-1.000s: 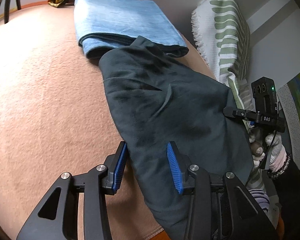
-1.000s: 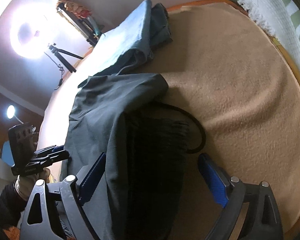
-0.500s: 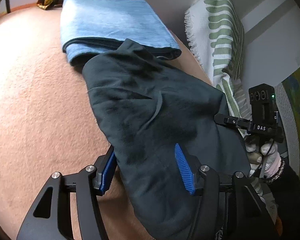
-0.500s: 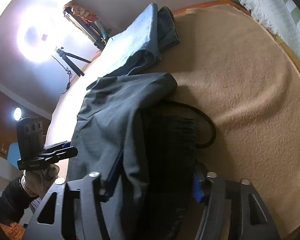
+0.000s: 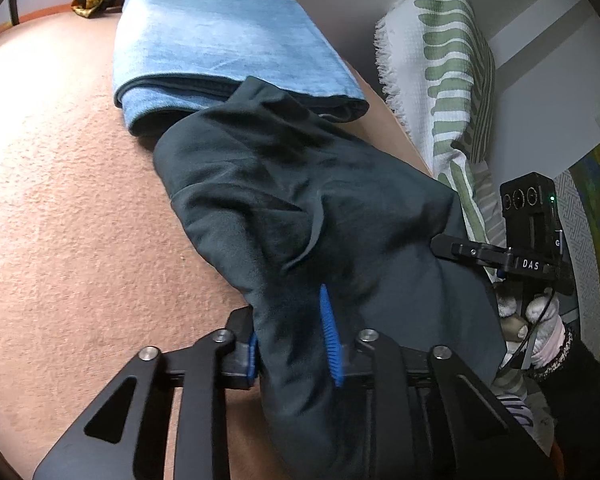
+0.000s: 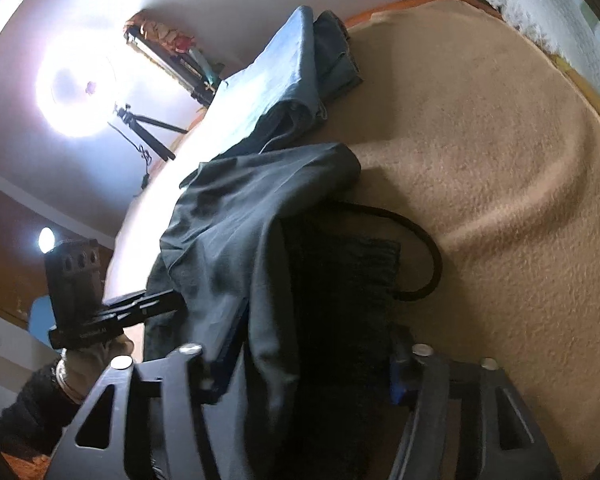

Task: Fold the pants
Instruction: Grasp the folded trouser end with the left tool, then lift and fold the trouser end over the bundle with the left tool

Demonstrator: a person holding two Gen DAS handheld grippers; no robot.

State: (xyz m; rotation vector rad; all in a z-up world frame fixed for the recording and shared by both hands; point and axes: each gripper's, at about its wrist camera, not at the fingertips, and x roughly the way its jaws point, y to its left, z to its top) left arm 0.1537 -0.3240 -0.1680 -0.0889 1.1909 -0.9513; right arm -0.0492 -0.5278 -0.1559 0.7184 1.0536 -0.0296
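Note:
Dark grey-green pants lie crumpled on the peach blanket. My left gripper is closing, its blue pads pinching a bunched edge of the cloth. In the right wrist view the pants show their dark ribbed waistband and a black drawstring loop. My right gripper is shut on that thick waistband fold. Each gripper appears in the other's view: the right gripper at the pants' far side, the left gripper at the cloth's left edge.
Folded blue jeans lie just beyond the pants, touching their far end. A white throw with green leaves lies along the right side by the wall. A bright ring light on a tripod stands beyond the bed. Gloved hands hold the grippers.
The left gripper slid forward over the pants' edge and its pads closed on the cloth. The right gripper's wide jaws closed onto the waistband fold, which now bunches between them.

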